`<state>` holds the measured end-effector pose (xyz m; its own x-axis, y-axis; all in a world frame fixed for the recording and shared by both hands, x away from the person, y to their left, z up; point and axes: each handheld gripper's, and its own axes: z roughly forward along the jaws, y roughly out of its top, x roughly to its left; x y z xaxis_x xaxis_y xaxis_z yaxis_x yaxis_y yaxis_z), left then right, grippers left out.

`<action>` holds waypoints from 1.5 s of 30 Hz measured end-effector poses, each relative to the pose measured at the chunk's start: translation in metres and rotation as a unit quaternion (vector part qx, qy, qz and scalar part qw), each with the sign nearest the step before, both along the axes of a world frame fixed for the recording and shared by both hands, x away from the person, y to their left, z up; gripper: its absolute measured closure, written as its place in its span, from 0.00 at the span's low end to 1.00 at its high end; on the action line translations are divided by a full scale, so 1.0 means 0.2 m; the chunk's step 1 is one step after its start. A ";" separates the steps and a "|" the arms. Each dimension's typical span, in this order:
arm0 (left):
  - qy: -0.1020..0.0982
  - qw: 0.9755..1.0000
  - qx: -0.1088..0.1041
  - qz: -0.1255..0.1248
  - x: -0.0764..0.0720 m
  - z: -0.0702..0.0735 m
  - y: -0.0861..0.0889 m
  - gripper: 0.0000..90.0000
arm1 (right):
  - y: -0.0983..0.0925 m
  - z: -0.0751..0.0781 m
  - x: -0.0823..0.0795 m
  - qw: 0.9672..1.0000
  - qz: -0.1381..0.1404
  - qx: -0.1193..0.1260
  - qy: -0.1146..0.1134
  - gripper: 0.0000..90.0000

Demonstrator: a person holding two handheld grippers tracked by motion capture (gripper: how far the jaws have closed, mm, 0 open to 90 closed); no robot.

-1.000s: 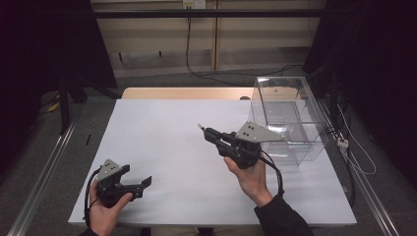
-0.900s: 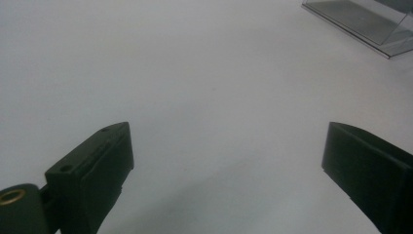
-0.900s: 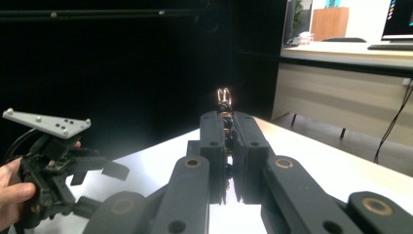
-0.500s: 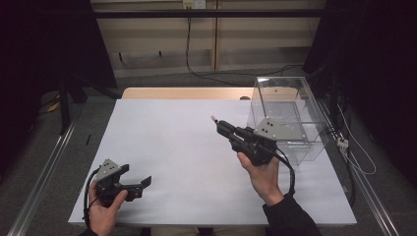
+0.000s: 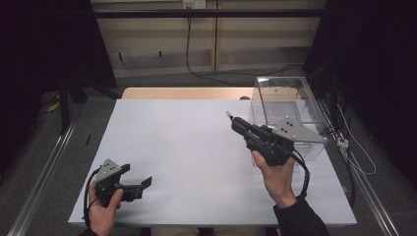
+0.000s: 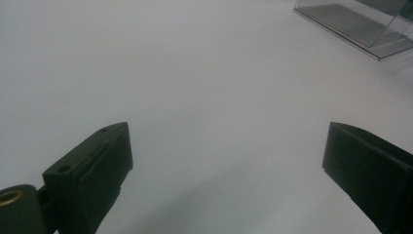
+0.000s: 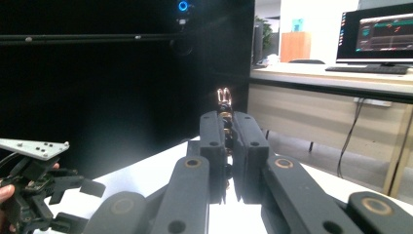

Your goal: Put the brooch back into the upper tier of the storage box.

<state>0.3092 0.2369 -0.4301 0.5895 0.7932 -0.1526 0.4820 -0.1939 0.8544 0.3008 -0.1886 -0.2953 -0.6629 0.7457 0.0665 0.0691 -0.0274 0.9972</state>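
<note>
My right gripper (image 5: 235,122) is held up above the white table (image 5: 187,147), just left of a clear plastic box (image 5: 285,105). It is shut on a small thin copper-coloured metal piece (image 7: 224,95), whose looped tip (image 5: 228,114) sticks out past the jaws. In the right gripper view the two jaws stand pressed together around it (image 7: 228,124). My left gripper (image 5: 136,175) rests low at the table's near left corner, open with nothing between its jaws. The left gripper view has the jaws wide apart (image 6: 226,156) over bare white table.
The clear box (image 6: 350,22) stands at the table's right edge, its near wall close behind my right hand. A wooden strip (image 5: 187,93) runs along the table's far edge. The right gripper view also takes in my left gripper (image 7: 48,195) low at the left, and a desk with a monitor (image 7: 375,34).
My right gripper has moved right and away from me, toward the clear box, still holding the metal piece. The left gripper has stayed put.
</note>
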 end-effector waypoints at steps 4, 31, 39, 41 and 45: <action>0.001 1.000 0.001 0.001 0.00 0.00 0.00 0.04 | -0.05 0.03 -0.03 1.000 -0.010 0.005 -0.008 0.94; 0.005 1.000 0.001 0.012 0.00 0.00 0.00 0.04 | -0.32 0.11 -0.11 0.997 -0.079 0.013 0.000 0.94; 0.007 1.000 0.002 0.011 0.00 0.00 0.00 0.04 | -0.39 0.13 -0.14 0.994 -0.104 0.012 0.007 0.94; 0.006 1.000 0.003 0.014 0.00 0.00 0.00 0.04 | -0.41 0.12 -0.14 0.994 -0.109 0.010 0.010 0.94; 0.005 1.000 0.002 0.012 0.01 0.00 0.00 0.04 | -0.43 0.10 -0.14 0.993 -0.117 0.005 0.016 0.94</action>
<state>0.3104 0.2375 -0.4309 0.5683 0.8082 -0.1542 0.4945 -0.1857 0.8491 0.2718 -0.2753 -0.2759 -0.4695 0.8779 0.0939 0.0917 -0.0573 0.9941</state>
